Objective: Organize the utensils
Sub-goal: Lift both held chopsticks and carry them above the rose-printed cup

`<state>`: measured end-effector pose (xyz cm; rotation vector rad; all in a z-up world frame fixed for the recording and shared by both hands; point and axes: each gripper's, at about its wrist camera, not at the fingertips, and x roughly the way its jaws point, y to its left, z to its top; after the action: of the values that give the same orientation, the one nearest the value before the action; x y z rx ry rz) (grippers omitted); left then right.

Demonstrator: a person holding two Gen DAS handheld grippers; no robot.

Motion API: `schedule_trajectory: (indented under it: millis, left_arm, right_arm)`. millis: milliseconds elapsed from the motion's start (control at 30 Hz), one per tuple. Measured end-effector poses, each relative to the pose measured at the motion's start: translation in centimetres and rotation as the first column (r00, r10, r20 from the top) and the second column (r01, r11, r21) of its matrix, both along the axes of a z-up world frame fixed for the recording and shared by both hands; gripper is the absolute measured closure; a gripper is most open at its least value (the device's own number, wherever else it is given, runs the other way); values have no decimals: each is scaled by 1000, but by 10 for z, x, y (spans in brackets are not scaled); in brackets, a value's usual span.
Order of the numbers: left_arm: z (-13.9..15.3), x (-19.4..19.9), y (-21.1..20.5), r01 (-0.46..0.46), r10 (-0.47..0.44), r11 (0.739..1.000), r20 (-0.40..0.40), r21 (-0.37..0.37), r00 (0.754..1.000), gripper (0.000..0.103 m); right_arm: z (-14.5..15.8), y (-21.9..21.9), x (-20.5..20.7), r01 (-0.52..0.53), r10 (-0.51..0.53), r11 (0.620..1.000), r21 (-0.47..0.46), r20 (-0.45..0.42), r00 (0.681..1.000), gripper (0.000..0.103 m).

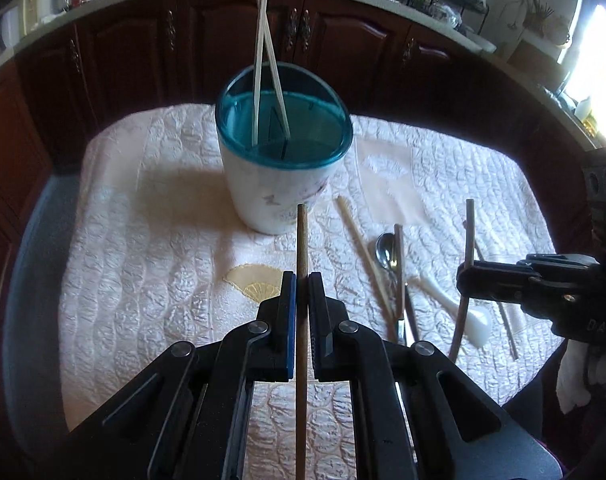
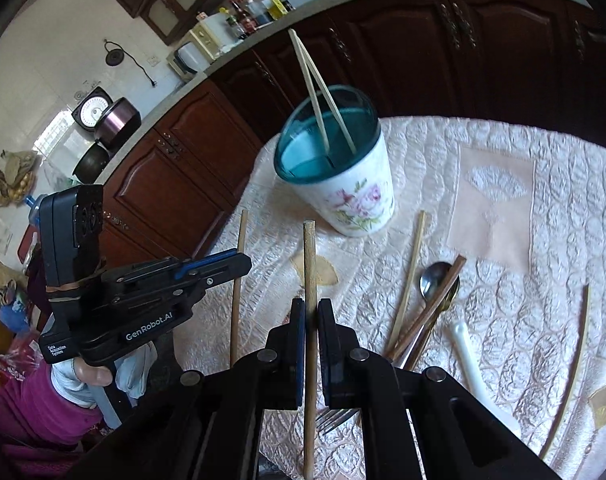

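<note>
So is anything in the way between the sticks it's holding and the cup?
Nothing visible. The left gripper and right gripper each clamp a chopstick, and bare cloth lies before the cup. Two chopsticks already inside leave room.

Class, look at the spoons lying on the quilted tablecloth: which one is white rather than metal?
The white spoon lying to the right of the crossed cutlery pile. It is pale and opaque with a thick handle, while the metal spoon beside the chopsticks is shiny and silver.
</note>
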<state>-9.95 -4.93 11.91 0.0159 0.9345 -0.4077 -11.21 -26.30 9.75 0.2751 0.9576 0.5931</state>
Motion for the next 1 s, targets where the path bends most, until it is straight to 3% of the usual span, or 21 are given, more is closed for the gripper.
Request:
schedule_trajectory:
  millis: [533,1000]
  left_arm:
    - [54,-19,12,0,6,999,105,-52,994,99]
    - [111,-7,34,-30,52,993,188,-115,981,98]
  right_arm:
    - [54,5,-5,-19,21,1000,-22,125,992,97]
    - [112,0,18,6,7,998,-55,239,971,97]
